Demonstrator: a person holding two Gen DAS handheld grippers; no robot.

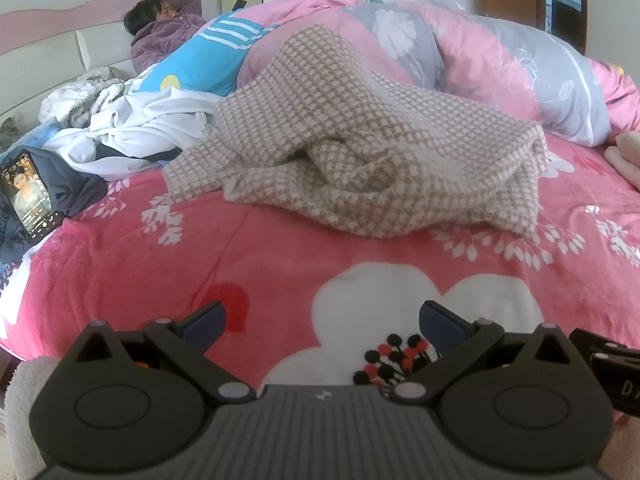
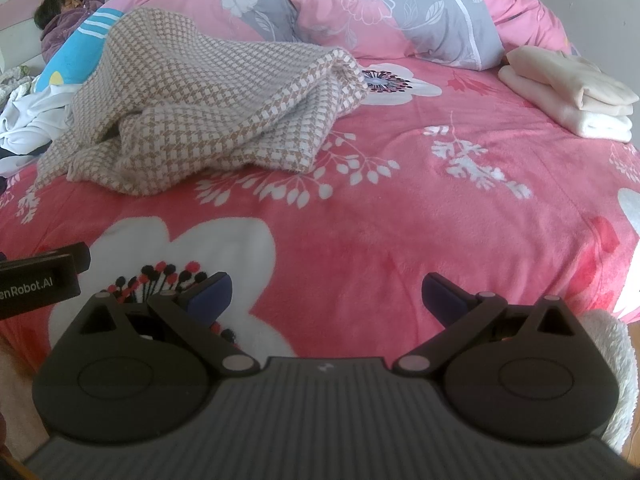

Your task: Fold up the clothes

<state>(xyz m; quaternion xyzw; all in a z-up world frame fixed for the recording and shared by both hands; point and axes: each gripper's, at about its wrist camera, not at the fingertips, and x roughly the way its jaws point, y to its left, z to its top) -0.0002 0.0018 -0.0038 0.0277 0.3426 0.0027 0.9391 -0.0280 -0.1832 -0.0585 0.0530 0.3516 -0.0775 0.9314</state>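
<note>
Clothes come first: the crumpled beige-and-white houndstooth knit garment (image 1: 360, 148) lies in a loose heap on the pink floral fleece bedspread (image 1: 260, 264), its far side riding up against the rolled pink-and-grey flowered duvet (image 1: 500, 64). Your left gripper (image 1: 322, 326) hovers low over the near edge of the bed with its fingers spread wide and nothing between them; your right gripper (image 2: 326, 298) is the same, spread and empty, just beside the left. Both are well apart from the garment.

You look to be at the very start of this piece: reaching in, not yet grasping. One stack of cream folded cloth (image 2: 568, 92) sits at the far right of the bed (likely finished work, so leave it be).

Your next move calls for bringing both grippers forward to the near hem, which shows best in the right wrist view, and pinching two corners so you can drag the garment flat onto the open bedspread. Its layers double over one another, so which edge is hem and which is sleeve I cannot tell from here. Mind the white crumpled sheet (image 1: 136, 128) touching its left side.
</note>
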